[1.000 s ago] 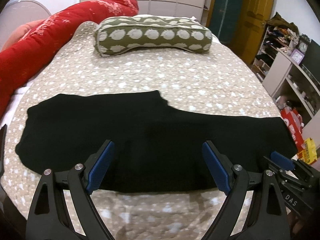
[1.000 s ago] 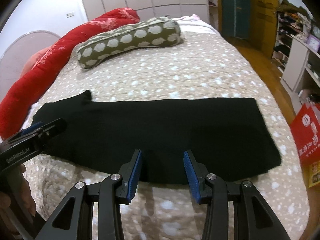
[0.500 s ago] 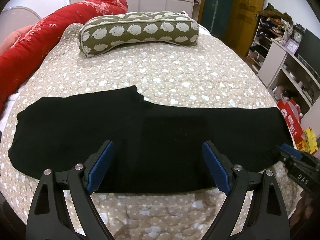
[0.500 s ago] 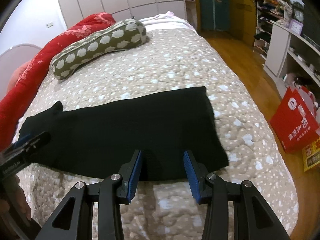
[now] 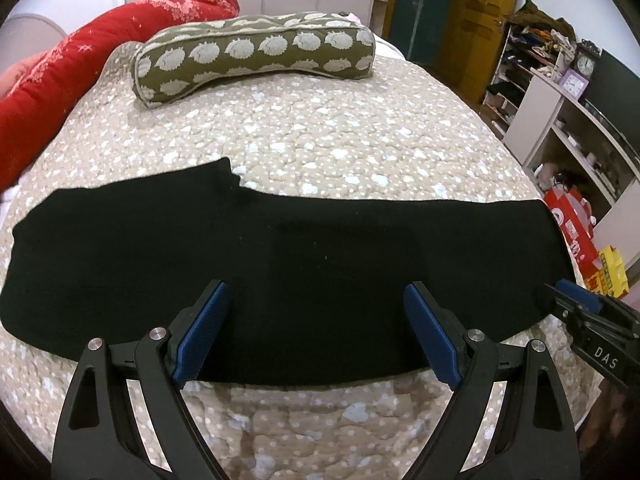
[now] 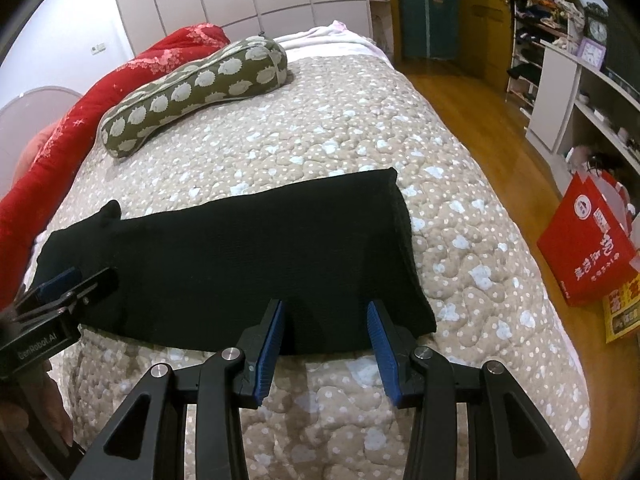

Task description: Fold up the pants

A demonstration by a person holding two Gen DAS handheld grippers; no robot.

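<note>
Since the earlier frames both my views have slid along the pants: in the right wrist view the hem end, formerly near the right edge, now ends just right of centre, and in the left wrist view the waist end now reaches the left edge.

Black pants (image 5: 304,264) lie flat across the lower middle of the frame, folded lengthwise into one long band on the quilted bedspread (image 5: 320,136). A small point of cloth sticks up from the far edge, upper left of the band. In the right wrist view the pants (image 6: 248,256) run from centre left to just right of centre, with the hem end square.

Left tongs (image 5: 316,332): jaws spread wide, blue pads over the near edge of the band, nothing between them. No contact visible.

Right tongs (image 6: 326,340): jaws about half apart, pads framing the near edge by the hem corner, nothing gripped. Whether the tips touch cloth, I cannot tell.

Outward: green spotted bolster (image 5: 256,56) at upper centre, well apart from the pants; red quilt (image 5: 80,52) along the upper left; red bag (image 6: 588,248) on the wooden floor at right; shelving (image 5: 568,112) at the right edge.
</note>
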